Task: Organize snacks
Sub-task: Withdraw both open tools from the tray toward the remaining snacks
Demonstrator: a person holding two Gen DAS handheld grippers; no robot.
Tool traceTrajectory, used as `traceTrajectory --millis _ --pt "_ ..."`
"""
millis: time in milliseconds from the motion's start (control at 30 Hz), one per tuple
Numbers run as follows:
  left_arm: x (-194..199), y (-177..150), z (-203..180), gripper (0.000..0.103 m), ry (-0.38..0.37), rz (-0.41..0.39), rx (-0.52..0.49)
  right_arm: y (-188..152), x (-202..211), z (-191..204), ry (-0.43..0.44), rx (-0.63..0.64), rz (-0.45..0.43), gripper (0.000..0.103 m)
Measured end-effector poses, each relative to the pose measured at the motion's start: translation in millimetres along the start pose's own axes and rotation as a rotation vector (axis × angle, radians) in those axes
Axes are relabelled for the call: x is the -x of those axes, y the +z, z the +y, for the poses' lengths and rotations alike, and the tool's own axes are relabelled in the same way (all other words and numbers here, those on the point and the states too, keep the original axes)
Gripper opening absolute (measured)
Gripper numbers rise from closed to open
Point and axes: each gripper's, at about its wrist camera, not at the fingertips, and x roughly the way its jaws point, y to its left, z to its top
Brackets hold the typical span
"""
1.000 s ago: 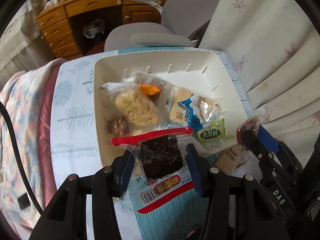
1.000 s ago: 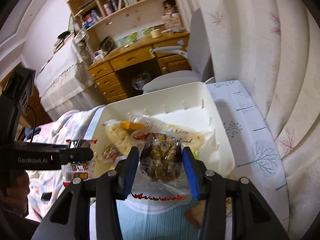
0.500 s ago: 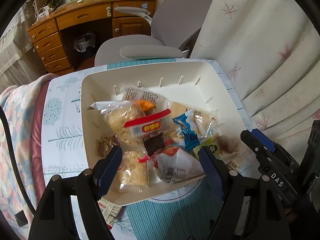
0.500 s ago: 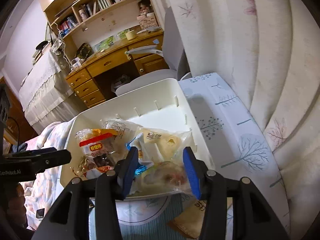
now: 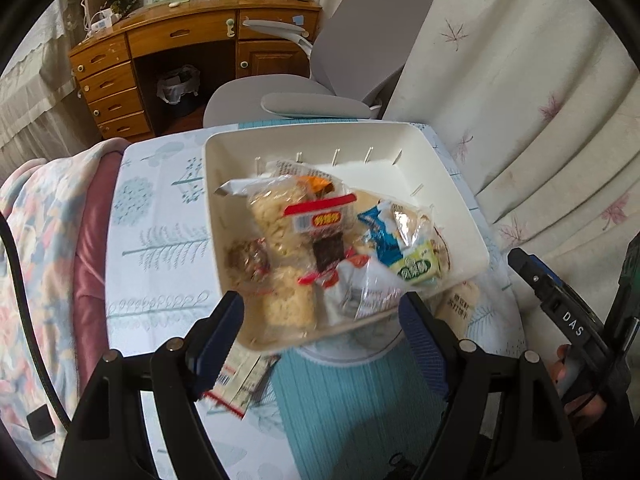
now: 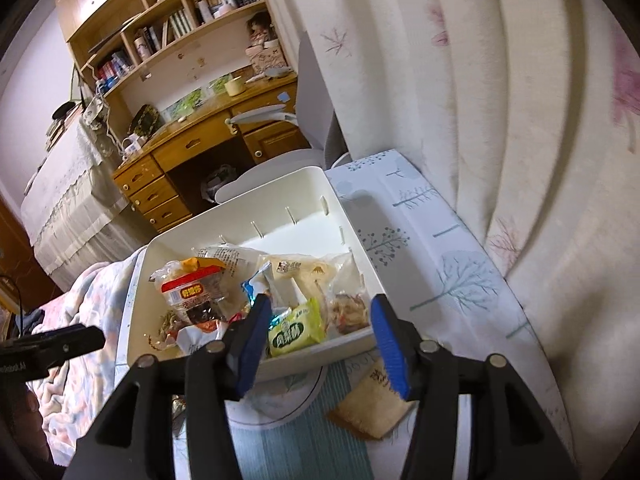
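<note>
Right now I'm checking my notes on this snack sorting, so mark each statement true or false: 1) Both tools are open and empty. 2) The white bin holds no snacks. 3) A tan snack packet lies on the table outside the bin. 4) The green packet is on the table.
1) True: the left tool and right tool hold nothing.
2) False: the white plastic bin holds many wrapped snacks.
3) True: the tan square snack packet lies beside the bin.
4) False: the small green-labelled packet is inside the bin.
</note>
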Motion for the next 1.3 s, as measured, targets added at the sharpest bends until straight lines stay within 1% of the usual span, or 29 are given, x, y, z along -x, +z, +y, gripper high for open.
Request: traceTrajectory --millis 33,67,100,233,333,433,633,733,867,1033,1300 --pt "4.8 -4.5 3.3 0.08 -0.004 -0.002 0.0 -2.6 4.4 1.0 -0.006 -0.009 -0.005 0.067" --pt "9.1 -8.8 7.0 0.081 -0.004 -0.003 0.0 -6.3 9.7 2.0 -0.013 -0.019 -0.015 0.071" --pt "13.3 -13.4 10.0 0.082 -0.005 -0.005 -0.002 -11.0 16.3 3.4 -0.02 -0.031 -0.028 0.072" --pt "28.8 -33.4 27.3 0.082 -0.004 -0.005 -0.02 -25.8 31.5 9.0 -0.044 -0.066 -0.042 0.073" --pt "35.0 -44.6 38.3 0.082 0.01 0.017 -0.038 -39.4 40.5 11.8 -0.058 -0.109 -0.041 0.073" --pt "42.9 -57.7 51.4 0.082 0.007 0.023 -0.058 -54.2 47.2 15.9 -0.068 -0.159 -0.035 0.074" --pt "50.8 -79.8 74.3 0.082 0.004 0.048 -0.104 -81.4 56.8 24.8 -0.103 -0.206 -0.023 0.077" --pt "50.5 -87.3 79.0 0.082 0.002 0.059 -0.138 -94.4 58.8 27.2 -0.119 -0.232 -0.011 0.077" --pt "43.3 -95.1 83.4 0.082 0.016 0.08 -0.189 -104.3 55.9 25.8 -0.128 -0.27 0.014 0.078" --pt "31.8 -97.9 83.5 0.082 0.039 0.098 -0.22 -113.7 45.6 18.6 -0.122 -0.333 0.065 0.078" --pt "-5.3 -93.9 72.7 0.082 0.092 0.184 -0.266 -112.4 11.8 1.1 -0.12 -0.374 0.162 0.078"
